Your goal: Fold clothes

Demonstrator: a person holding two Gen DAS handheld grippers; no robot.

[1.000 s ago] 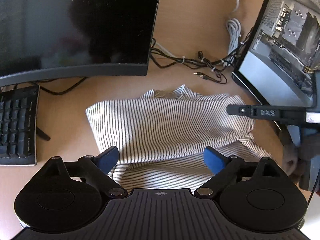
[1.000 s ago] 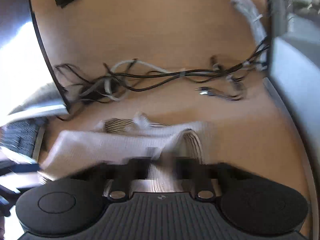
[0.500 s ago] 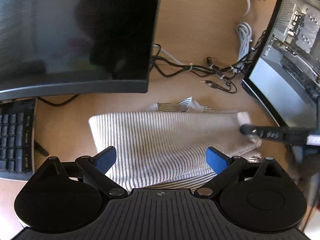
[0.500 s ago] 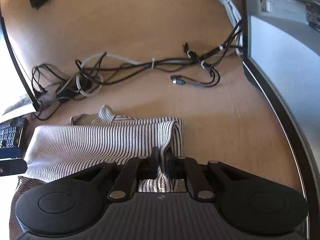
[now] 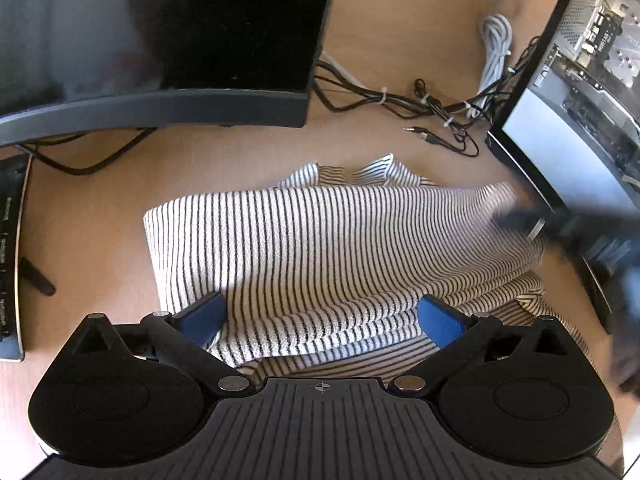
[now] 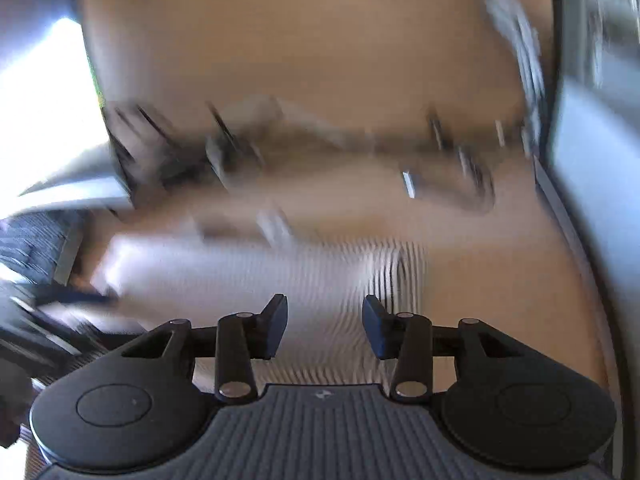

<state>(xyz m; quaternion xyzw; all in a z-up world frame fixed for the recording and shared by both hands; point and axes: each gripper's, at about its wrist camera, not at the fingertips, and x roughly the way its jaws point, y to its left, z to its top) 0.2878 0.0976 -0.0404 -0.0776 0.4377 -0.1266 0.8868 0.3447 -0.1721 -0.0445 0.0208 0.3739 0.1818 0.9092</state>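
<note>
A black-and-white striped garment [image 5: 332, 248] lies folded in layers on the wooden desk [image 5: 400, 40]. My left gripper [image 5: 320, 316] hangs open just above its near edge, blue pads wide apart with nothing between them. The right gripper [image 5: 560, 228] appears as a dark blur at the garment's right end in the left wrist view. Through the right wrist camera, heavily blurred, the right gripper [image 6: 325, 326] stands open over the striped cloth [image 6: 320, 276], its pads apart and holding nothing.
A dark monitor [image 5: 160, 40] overhangs the desk at back left, with a keyboard [image 5: 10, 256] at the left edge. Tangled cables [image 5: 420, 108] lie behind the garment. An open computer case [image 5: 580, 100] stands at the right.
The right gripper was shut on the garment's right edge half a second ago; it has opened and let the cloth go, and is moving fast. The left gripper stayed open over the near edge.
</note>
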